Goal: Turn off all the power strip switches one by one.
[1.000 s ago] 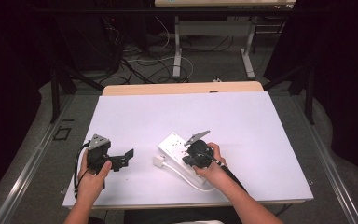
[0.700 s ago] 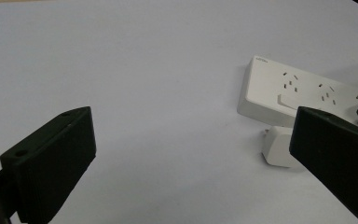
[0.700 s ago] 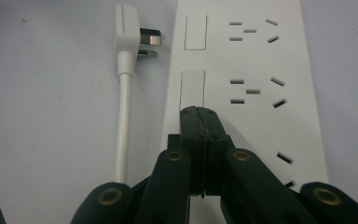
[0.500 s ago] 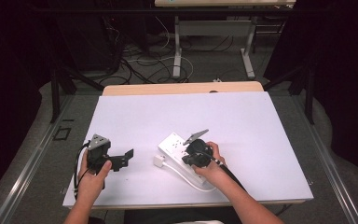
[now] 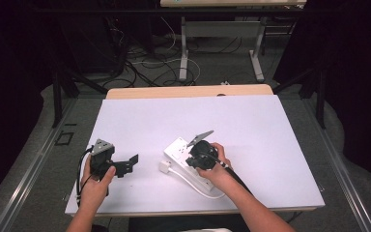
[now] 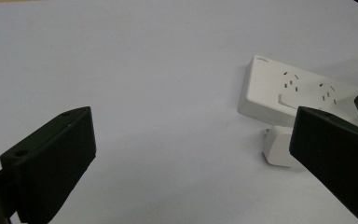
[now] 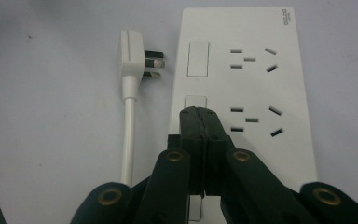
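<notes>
A white power strip (image 5: 182,151) (image 7: 242,88) (image 6: 284,88) lies near the middle of the white table, its white plug (image 5: 165,167) (image 7: 133,56) (image 6: 279,147) loose beside it on a white cable (image 7: 128,140). My right gripper (image 5: 199,153) (image 7: 199,112) hovers over the strip, jaws shut together with nothing between them, tips at the lower rocker switch (image 7: 195,100). My left gripper (image 5: 125,165) (image 6: 191,154) rests at the table's left front, jaws wide open and empty, pointing toward the strip.
The white table (image 5: 251,130) has a wooden strip along its far edge (image 5: 188,92). Beyond it stand a desk frame (image 5: 222,43) and loose cables on the floor (image 5: 145,63). The person's forearms come in from the bottom edge.
</notes>
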{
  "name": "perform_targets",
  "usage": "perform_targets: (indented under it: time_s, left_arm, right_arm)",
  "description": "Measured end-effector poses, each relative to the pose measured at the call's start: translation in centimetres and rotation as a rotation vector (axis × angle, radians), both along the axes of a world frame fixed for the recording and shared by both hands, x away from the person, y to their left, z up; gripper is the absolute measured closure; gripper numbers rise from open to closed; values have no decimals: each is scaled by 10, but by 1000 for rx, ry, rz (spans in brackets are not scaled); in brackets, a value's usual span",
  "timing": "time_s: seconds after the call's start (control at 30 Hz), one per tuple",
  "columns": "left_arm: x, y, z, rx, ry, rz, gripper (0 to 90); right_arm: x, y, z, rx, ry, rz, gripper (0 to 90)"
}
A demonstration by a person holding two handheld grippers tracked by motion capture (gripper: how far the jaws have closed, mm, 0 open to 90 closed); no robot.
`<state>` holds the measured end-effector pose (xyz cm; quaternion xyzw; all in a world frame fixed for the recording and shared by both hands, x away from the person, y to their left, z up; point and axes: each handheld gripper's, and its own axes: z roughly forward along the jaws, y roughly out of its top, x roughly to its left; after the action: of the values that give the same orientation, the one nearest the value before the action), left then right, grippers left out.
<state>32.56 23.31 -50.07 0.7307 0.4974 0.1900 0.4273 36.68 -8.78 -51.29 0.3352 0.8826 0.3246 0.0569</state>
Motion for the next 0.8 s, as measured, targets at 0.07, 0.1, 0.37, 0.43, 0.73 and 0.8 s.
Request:
perform_targets:
  time_s: [0.07,0.1,0.37,0.43,0.73,0.8]
  left_arm:
    - [0,0,0,0,-2,-1,6]
    - [0,0,0,0,-2,-1,6]
    - [1,0,0,-2,-1,-1,6]
    - [1,0,0,0,1,-3,6]
    - [0,1,0,-5,1,0,6]
    - [1,1,-1,-6,0,1,6]
  right_arm:
    - [1,1,0,0,-3,3,900]
    - [2,2,1,-3,-10,12,900]
    - [5,7,5,-1,-9,-5,900]
    - [7,9,5,-6,-21,10,900]
    - [12,17,4,-20,-20,6,900]
    - [15,18,3,-20,-21,11,900]
